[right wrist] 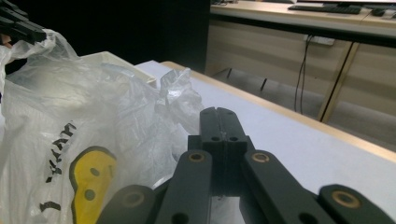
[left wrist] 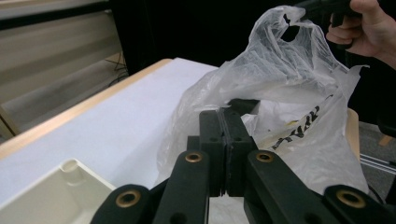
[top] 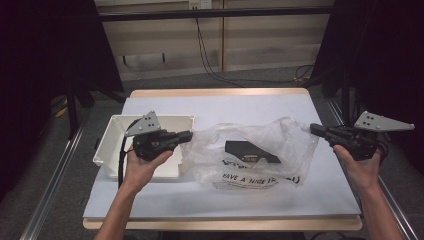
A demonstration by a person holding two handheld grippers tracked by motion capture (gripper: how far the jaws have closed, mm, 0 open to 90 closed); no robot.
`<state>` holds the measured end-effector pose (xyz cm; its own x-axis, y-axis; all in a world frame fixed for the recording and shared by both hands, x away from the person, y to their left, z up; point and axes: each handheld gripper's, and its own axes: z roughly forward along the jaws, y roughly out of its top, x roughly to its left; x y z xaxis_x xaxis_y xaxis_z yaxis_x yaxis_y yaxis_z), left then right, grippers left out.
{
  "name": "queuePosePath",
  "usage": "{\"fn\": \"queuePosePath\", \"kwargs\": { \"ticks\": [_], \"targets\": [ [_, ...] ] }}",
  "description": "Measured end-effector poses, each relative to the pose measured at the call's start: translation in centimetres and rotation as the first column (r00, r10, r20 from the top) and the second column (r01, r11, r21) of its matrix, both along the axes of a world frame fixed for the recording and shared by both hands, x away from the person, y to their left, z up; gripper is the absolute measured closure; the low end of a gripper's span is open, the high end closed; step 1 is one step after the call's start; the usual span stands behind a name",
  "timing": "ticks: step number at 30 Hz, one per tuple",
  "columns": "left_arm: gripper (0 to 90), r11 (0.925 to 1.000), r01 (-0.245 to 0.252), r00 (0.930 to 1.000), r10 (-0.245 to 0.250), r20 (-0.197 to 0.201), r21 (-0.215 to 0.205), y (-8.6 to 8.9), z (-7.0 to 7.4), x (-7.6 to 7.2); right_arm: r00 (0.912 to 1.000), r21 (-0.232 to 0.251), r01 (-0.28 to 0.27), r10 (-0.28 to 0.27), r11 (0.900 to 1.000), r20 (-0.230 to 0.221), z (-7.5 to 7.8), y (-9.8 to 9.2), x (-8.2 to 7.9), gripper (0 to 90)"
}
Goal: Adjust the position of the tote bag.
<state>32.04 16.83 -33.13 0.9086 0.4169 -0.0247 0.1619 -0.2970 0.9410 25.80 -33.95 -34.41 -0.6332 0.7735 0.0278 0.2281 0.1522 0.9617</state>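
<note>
Each hand-held gripper, left (top: 187,134) and right (top: 315,129), is clamped on the plastic bag's (top: 250,150) edges. The film looks light, limp and slippery; handles grip best.

Hand-held gripper (right wrist: 224,112) pinches plastic bag (right wrist: 93,121) over table (right wrist: 299,154).

Wood-edged bench (top: 320,200) with white top, grey floor (top: 260,77), beige wall panels (top: 260,47), black curtains (top: 45,60) either side, trailing cables (top: 210,65)

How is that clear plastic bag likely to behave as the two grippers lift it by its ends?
The plastic bag looks thin and crinkled, so probably floppy, sagging between the left gripper and right gripper. The dark box inside may slide toward the lowest point. The film could slip or tear at the pinched spots.
</note>
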Motion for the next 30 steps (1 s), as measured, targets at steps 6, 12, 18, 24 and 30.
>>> {"fn": "queuePosePath", "kwargs": {
  "ticks": [6,12,18,24,30],
  "targets": [
    [89.5,1.0,-0.007,0.9999,0.008,0.014,-0.004,-0.5,1.8,1.6,0.9989,0.001,0.04,-0.04,0.999,0.025,1.6,-1.0,0.7,90.0],
    [89.5,1.0,0.009,0.9996,-0.009,0.028,-0.003,-1.4,3.3,2.7,0.9952,0.008,0.082,-0.082,0.997,0.053,3.3,-2.6,1.2,90.0],
    [89.6,0.9995,0.018,0.9979,-0.016,0.063,-0.028,-1.8,5.6,2.9,0.9876,0.012,0.115,-0.116,0.993,0.106,5.8,-3.6,1.2,90.0],
    [89.6,0.9997,0.002,0.9994,-0.003,0.035,0.023,-1.8,4.1,3.5,0.9843,-0.002,0.134,-0.133,0.991,0.116,6.2,-3.8,1.2,90.0],
    [89.7,0.9964,-0.007,0.9993,0.01,-0.035,0.084,-1.7,0.9,4.1,0.9894,-0.011,0.142,-0.142,0.99,0.032,2.7,-3.9,2.0,90.0]
  ]
}}
